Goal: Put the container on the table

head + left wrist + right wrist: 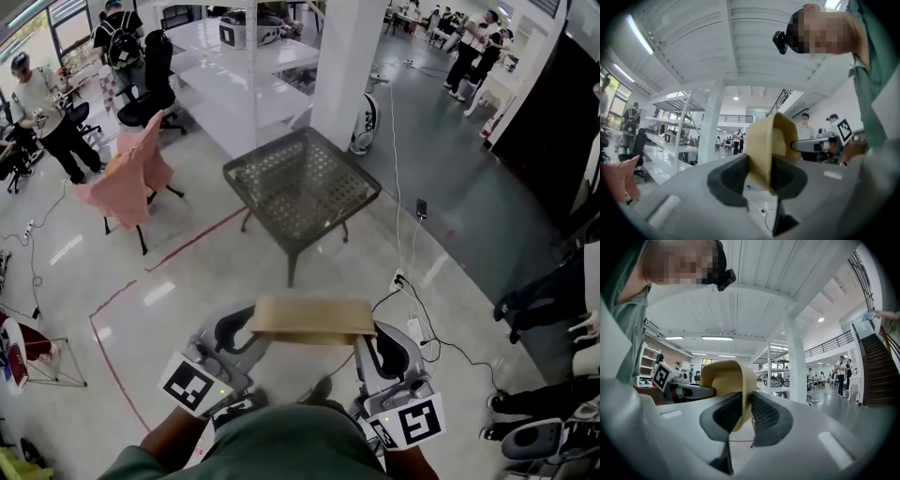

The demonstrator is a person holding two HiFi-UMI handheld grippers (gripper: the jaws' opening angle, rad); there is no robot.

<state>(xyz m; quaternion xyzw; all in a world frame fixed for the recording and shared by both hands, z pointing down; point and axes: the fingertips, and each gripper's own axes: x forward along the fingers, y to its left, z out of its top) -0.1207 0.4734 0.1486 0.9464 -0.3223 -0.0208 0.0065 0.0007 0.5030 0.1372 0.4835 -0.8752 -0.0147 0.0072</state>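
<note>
The head view looks steeply down from above the person's chest. The left tool (251, 330) and right tool (373, 339) sit close at the bottom edge, and the mesh desk (302, 183) stands farther ahead on the floor (187, 281). Each tool view rides low just behind its own jaws, very near them. Each faces level across the hall and catches the other tool at its side. All three views share the container (312, 320).
</note>
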